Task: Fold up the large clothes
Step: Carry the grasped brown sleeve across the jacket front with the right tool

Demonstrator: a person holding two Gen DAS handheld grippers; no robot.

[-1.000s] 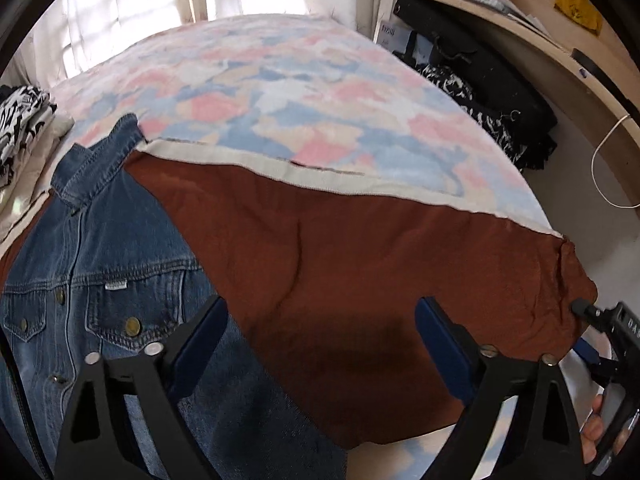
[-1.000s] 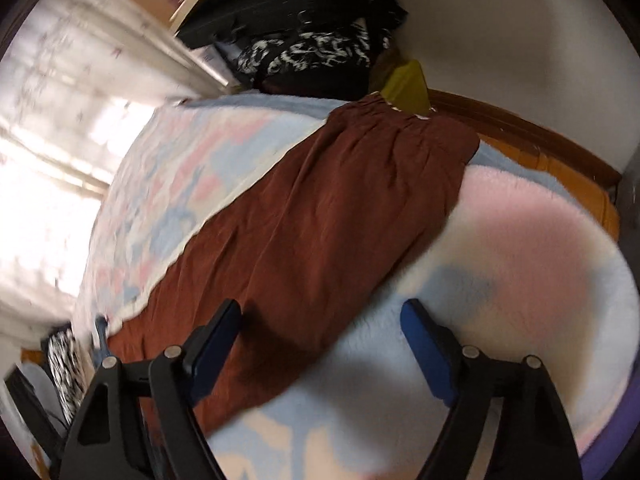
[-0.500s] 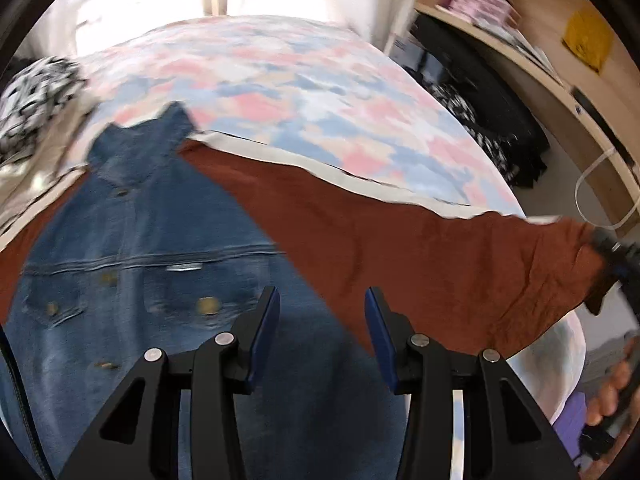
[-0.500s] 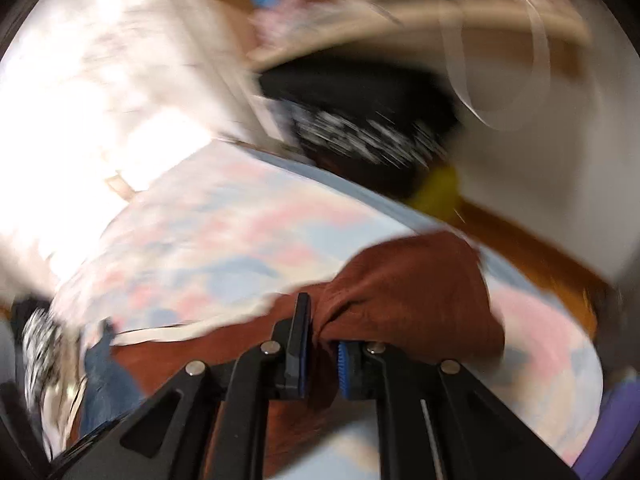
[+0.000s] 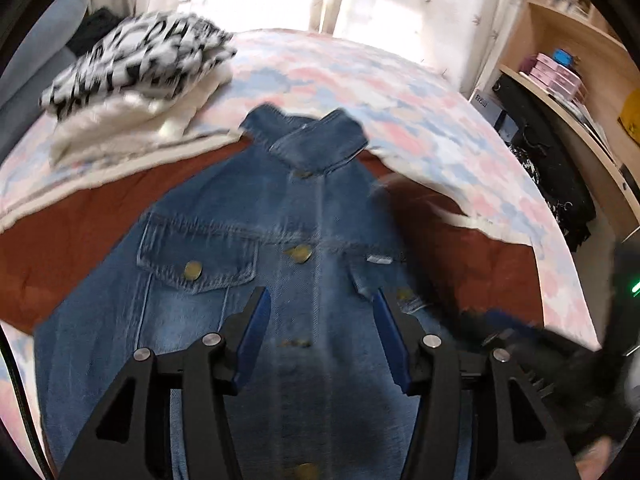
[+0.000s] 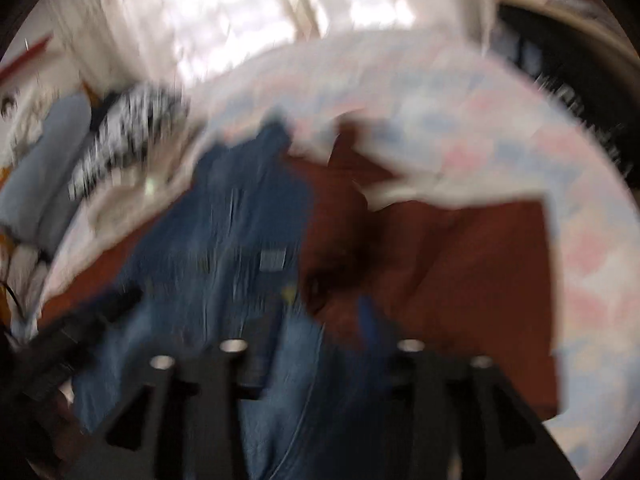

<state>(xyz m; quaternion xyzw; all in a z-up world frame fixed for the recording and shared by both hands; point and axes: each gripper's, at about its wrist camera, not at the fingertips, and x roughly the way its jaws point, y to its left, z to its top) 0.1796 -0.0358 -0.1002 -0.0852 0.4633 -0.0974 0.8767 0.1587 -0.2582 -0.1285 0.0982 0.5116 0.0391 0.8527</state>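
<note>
We hold the left gripper [image 5: 320, 320] over the denim jacket [image 5: 256, 280], its 2 blue pads spread apart with nothing between them, only the button placket below. The jacket lies front up, collar [image 5: 308, 140] toward the window, on top of a rust-brown cloth [image 5: 492, 256] that spreads out to both sides on the bed [image 5: 420, 112]. The bedcover is a pink, blue and white pattern.

Behind the jacket's left shoulder we see a pile of folded clothes [image 5: 136, 80], a black-and-white piece on top of a cream one, touching the brown cloth's far edge. Curtains [image 5: 400, 12] hang beyond the bed. To the right, wooden shelves [image 5: 560, 72] carry pink boxes, with dark clothing [image 5: 556, 184] heaped beneath.

The right gripper [image 6: 316, 320] shows in its own view only as a heavy blur; its fingers seem spread over the line where denim meets brown cloth, but we cannot tell for sure. In the left view it crosses the lower right corner as a dark smear, covering part of the brown cloth.
</note>
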